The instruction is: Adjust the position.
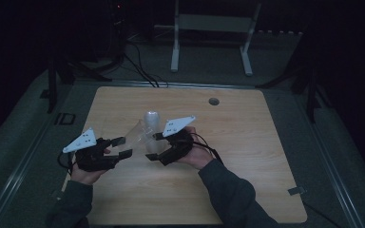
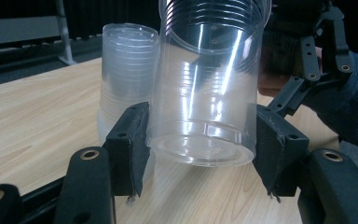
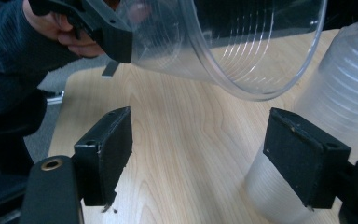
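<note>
Gripping a clear plastic cup [image 2: 204, 100] near its base, the left gripper [image 1: 122, 147] has both black pads pressed against the cup's walls, as the left gripper view shows; the cup is held clear of the wooden table [image 1: 247, 156] and tilted, its open mouth turned toward the right gripper [image 1: 153, 147]. In the high view the cup [image 1: 135, 135] lies between the two grippers, above the middle of the table's near half. Just behind it stands a stack of clear cups [image 1: 151, 129], upside down on the tabletop; the left gripper view shows this stack [image 2: 128, 70] immediately beside the held cup. The right gripper's jaws stand partly apart with bare table between them, pressing on nothing; in the right gripper view the held cup's rim [image 3: 242, 46] hangs above and beyond these jaws, and the stack [image 3: 349, 93] rises behind the right-hand pad. Whether that pad touches the stack cannot be told.
</note>
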A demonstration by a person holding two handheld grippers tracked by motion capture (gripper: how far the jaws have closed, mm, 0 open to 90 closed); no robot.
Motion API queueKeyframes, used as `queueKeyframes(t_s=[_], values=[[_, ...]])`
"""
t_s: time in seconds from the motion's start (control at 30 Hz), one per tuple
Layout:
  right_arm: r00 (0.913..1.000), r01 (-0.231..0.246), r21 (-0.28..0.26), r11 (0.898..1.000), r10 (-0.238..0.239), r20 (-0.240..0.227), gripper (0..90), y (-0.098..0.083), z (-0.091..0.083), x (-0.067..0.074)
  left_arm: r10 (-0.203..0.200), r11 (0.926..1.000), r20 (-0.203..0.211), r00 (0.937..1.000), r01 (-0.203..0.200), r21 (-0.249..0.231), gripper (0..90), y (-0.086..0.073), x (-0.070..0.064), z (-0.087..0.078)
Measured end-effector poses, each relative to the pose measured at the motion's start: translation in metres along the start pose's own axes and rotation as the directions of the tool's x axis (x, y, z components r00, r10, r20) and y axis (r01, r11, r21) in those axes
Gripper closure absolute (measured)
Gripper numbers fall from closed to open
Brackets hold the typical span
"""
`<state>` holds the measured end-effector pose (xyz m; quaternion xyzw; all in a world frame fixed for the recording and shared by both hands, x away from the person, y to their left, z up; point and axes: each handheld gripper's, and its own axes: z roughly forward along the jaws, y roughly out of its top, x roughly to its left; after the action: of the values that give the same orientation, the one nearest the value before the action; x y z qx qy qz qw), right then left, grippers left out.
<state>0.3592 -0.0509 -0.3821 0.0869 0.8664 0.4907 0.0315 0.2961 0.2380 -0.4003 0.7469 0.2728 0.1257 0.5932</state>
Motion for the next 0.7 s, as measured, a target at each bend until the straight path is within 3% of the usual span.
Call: queueKeyframes(t_s=[0.7], values=[[0.9997, -0.016, -0.043, 0.999, 0.017, 0.020, 23.3, 0.0008, 0.0067, 0.0030, -0.013, 0.9989, 0.006, 0.9999, 0.013, -0.044, 42.7, -0.0065, 0.0007, -0.0004]])
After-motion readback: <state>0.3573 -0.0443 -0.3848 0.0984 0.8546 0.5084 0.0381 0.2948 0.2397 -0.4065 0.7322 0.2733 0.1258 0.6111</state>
